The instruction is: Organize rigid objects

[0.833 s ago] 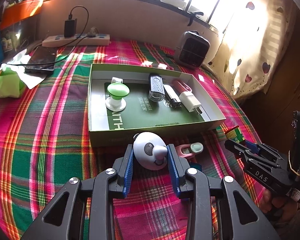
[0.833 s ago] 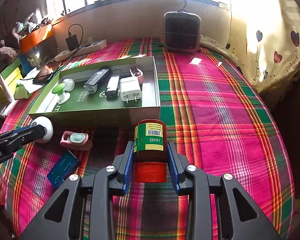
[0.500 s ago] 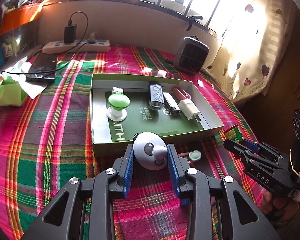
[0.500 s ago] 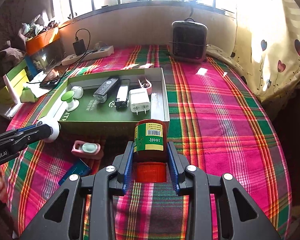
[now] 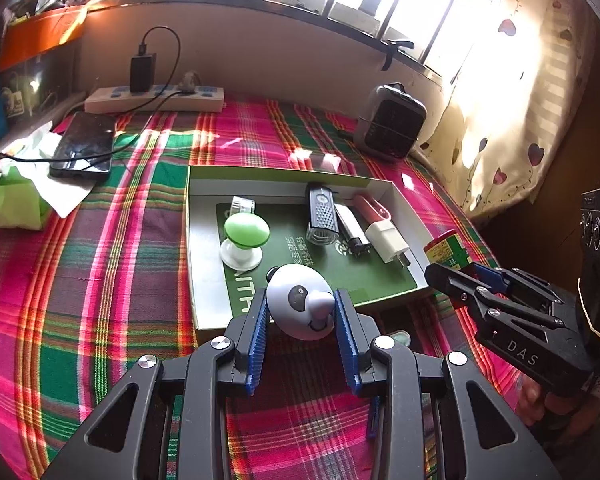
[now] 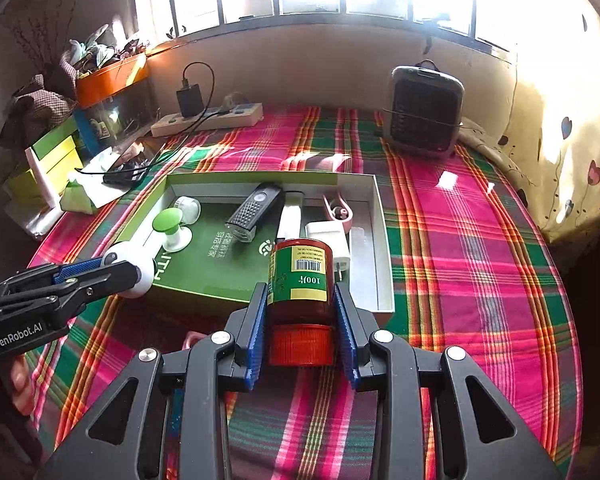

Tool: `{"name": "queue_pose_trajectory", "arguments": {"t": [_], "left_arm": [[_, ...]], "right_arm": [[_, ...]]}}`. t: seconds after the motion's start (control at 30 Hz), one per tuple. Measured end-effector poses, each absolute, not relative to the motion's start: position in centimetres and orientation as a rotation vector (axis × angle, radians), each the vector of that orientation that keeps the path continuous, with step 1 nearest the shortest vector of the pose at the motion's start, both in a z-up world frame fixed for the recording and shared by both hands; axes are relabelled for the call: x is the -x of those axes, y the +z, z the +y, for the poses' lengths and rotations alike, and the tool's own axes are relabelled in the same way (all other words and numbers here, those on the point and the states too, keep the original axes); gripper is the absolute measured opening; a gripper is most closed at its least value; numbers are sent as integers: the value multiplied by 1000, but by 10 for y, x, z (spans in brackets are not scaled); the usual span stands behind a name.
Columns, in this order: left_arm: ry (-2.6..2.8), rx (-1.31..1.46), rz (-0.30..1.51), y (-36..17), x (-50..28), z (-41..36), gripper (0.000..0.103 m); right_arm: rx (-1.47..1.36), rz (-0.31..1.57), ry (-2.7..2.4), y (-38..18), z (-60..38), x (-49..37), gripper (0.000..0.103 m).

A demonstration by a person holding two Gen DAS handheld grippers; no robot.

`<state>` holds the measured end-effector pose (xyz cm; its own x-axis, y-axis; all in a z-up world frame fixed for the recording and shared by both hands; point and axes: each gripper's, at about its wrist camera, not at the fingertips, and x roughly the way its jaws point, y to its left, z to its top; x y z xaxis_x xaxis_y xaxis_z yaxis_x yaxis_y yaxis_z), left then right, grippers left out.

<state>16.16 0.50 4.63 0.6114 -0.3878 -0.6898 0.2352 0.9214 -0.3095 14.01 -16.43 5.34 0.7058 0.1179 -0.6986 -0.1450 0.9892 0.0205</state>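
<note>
My left gripper (image 5: pixel 301 312) is shut on a white panda-faced knob (image 5: pixel 300 307), held above the near wall of the green box (image 5: pixel 208 312). My right gripper (image 6: pixel 301 304) is shut on a brown pill bottle (image 6: pixel 301 276) with a green and yellow label and an orange cap, lifted over the box's near right corner (image 6: pixel 384 292). Inside the box lie a green-topped knob (image 5: pixel 246 232), a black remote (image 5: pixel 320 216), a white plug (image 5: pixel 388 240), a pink item (image 5: pixel 370 206) and a small clear cap (image 5: pixel 242 204). The right gripper (image 5: pixel 476 276) with the bottle shows at the right of the left wrist view.
A plaid cloth (image 6: pixel 460 240) covers the surface. A small black heater (image 6: pixel 424 116) stands at the back right, a power strip (image 5: pixel 156 98) with a charger at the back, a phone (image 5: pixel 84 146) and green tissue pack (image 5: pixel 12 204) at the left. A curtain (image 6: pixel 560 120) hangs on the right.
Both grippers have risen and moved forward toward the box with their objects. The pink item and blue card on the cloth have slipped nearly out of view beneath the grippers.
</note>
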Motion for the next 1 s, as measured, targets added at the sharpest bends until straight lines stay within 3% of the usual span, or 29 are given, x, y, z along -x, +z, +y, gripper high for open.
{"name": "queue_pose_trajectory", "arguments": {"t": [1.0], "left_arm": [[-337, 179, 879, 27, -198, 7, 31]], "right_arm": [[74, 877, 337, 40, -105, -249, 33]]}}
